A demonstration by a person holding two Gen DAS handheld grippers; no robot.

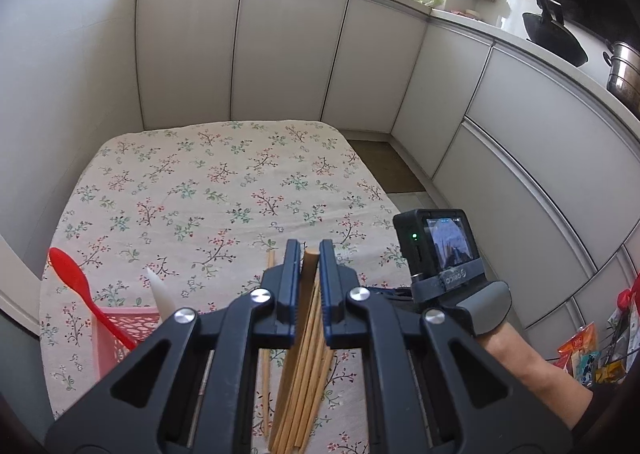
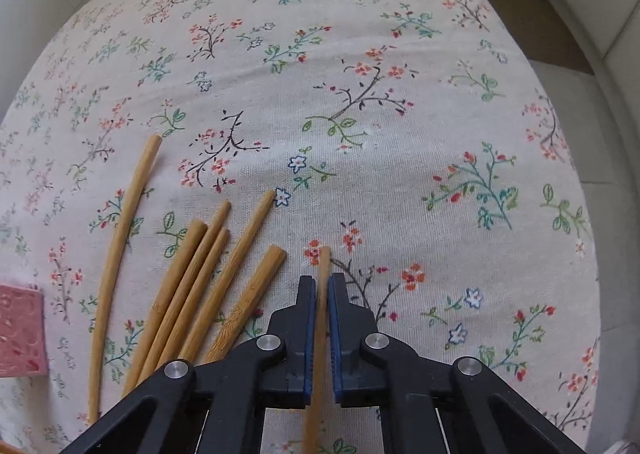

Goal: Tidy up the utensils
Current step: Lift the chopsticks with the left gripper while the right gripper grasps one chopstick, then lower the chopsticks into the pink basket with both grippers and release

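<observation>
Left claw: nearly closed, gripping one bamboo chopstick above the loose pile.
Right claw: pinched on a single chopstick, just over the cloth.
Chopsticks: fanned on the floral worktop.
Pink basket: left edge, holding a red spoon.
Writing: "ORICO" on the right-hand camera mount.

A bunch of chopsticks lies on the cloth that covers the surface. The basket sits left of the chopsticks. A spoon and a scoop stand in the basket. The left tool holds one chopstick above the bunch. The right tool holds another chopstick, right of the bunch.
</observation>
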